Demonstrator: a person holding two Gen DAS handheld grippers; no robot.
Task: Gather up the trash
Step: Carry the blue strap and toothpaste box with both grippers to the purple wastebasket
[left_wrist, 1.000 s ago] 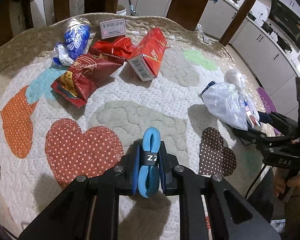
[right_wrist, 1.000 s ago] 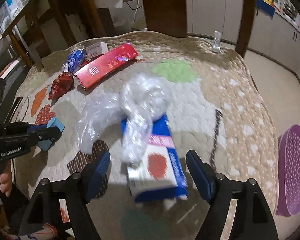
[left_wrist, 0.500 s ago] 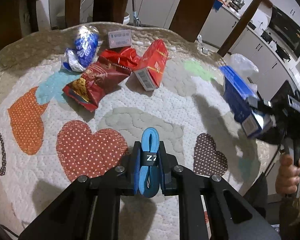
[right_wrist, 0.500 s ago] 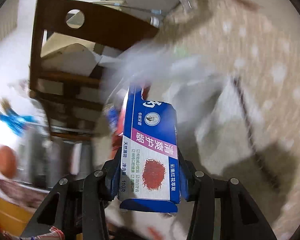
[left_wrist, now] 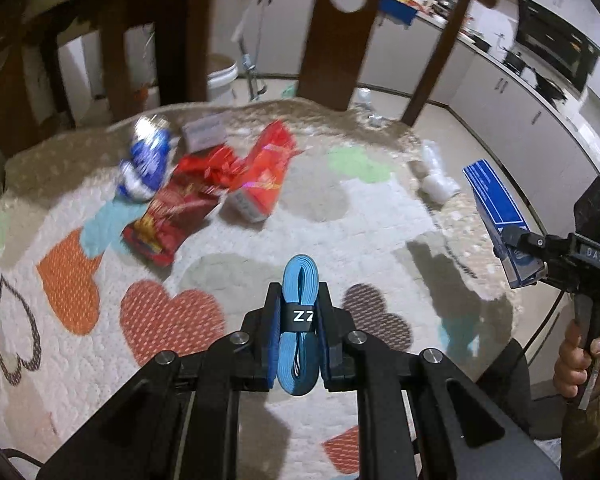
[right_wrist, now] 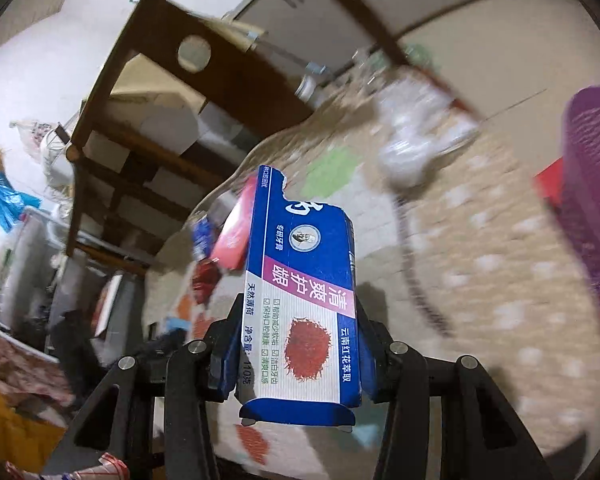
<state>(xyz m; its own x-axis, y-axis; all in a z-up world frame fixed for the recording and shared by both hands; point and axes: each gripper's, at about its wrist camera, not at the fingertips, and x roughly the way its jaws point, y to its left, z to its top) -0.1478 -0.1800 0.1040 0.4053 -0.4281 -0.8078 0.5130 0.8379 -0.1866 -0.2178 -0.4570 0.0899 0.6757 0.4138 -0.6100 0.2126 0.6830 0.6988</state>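
- A blue cardboard toothpaste box (right_wrist: pixel 300 304), long and rectangular with a white panel, a pink band and a red fuzzy ball printed on it, is clamped across its width between the blue pads of the right hand-held gripper (right_wrist: pixel 298 344).
- Its long axis is seen running straight ahead of that gripper, away from the camera; the far end is torn open with a ragged edge, and the near end sticks out behind the pads.
- In the left wrist view the same box (left_wrist: pixel 496 216) is seen held in the air off the right edge of the table, tilted, its free end raised up and away.
- The left hand-held gripper (left_wrist: pixel 299 320) is closed tight on a light-blue coil of flat strap (left_wrist: pixel 298 332) bound by a black band marked "ZZ"; the coil's loop points forward past the pads.
- Ahead of the left gripper a quilted, padded table cover (left_wrist: pixel 300 216) with heart patches is spread.
- Farther ahead and to the left, crinkled foil snack bags (left_wrist: pixel 168 216), a red carton (left_wrist: pixel 264 176) and a blue-and-silver wrapper (left_wrist: pixel 144 160) are grouped together, touching or overlapping.
- Ahead and to the right, crumpled clear plastic (left_wrist: pixel 436 176) is lying near the table's far edge.
- A purple perforated basket (right_wrist: pixel 592 208) is seen to the right of the right gripper.
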